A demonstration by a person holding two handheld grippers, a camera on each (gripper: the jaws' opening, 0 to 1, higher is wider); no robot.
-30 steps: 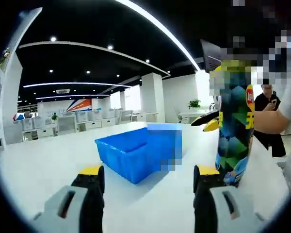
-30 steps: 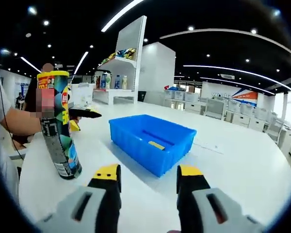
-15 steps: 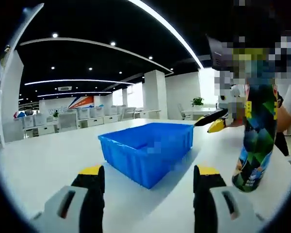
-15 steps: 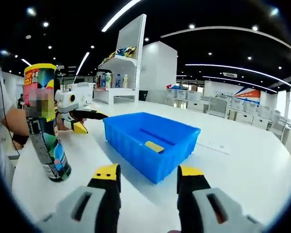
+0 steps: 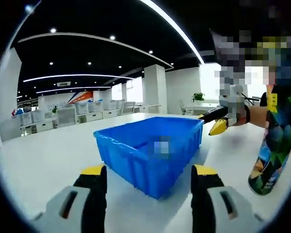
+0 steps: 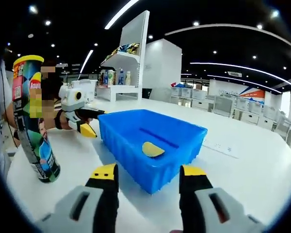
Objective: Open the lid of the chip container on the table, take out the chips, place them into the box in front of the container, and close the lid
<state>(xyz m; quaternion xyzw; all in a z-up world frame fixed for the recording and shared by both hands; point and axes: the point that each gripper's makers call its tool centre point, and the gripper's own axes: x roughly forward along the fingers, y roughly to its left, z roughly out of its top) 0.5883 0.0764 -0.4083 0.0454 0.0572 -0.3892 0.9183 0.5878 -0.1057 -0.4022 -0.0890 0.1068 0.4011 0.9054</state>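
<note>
In the right gripper view, the box (image 6: 153, 145) sits on the tabletop (image 6: 247, 165) just ahead of the right claw (image 6: 148, 175), with one chip (image 6: 152, 149) lying inside it on its floor. The chip container (image 6: 33, 121) stands upright on the tabletop to the left of the box, apart from it. In the left gripper view the box (image 5: 150, 148) lies just ahead of the left claw (image 5: 149, 175), and the chip container (image 5: 276, 136) stands to its right.

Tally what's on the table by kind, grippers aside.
Blue box: 1
Chip container: 1
Chip in the box: 1
Total: 3
</note>
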